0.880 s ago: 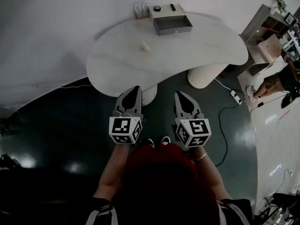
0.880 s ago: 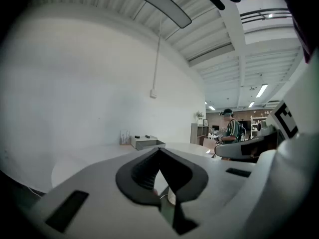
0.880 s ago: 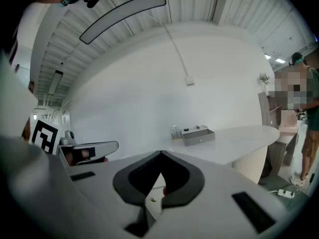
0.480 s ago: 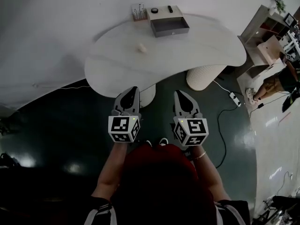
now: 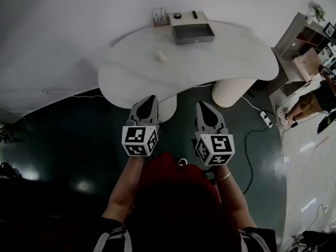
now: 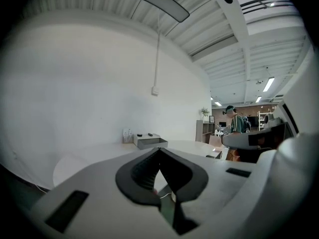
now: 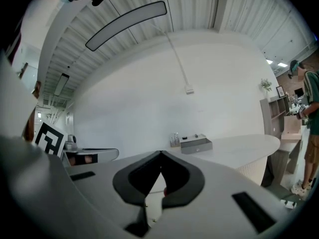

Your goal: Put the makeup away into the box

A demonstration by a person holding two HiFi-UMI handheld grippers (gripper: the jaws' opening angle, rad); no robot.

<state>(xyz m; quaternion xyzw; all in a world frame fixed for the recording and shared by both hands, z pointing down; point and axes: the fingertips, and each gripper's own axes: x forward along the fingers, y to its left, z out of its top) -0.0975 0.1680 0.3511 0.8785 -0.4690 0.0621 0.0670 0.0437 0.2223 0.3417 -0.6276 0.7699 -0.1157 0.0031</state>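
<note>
Compared with half a second ago, the white counter (image 5: 226,62) and the grey box (image 5: 193,34) are seen slightly further right and lower in the head view. Both hand-held grippers are kept at much the same spot in front of the person.

The left hand-held gripper (image 5: 151,98) is held over the dark floor (image 5: 63,140), short of the counter's near edge and pointed toward it. Its jaws are closed tip to tip, and nothing is gripped between them. The right hand-held gripper (image 5: 202,106) is held beside it, apart from it, with its jaws likewise pressed together and empty. The counter is touched by neither.

The box is set open at the counter's far edge, by the wall. A small pale makeup piece (image 5: 161,56) is left lying on the bare counter, well apart from the box and nearer the person. A rack of tubes (image 5: 159,17) is placed just left of the box, and two small dark things (image 5: 177,16) are set on the ledge behind its open part. A bystander (image 5: 310,101) is seen at the far right.
</note>
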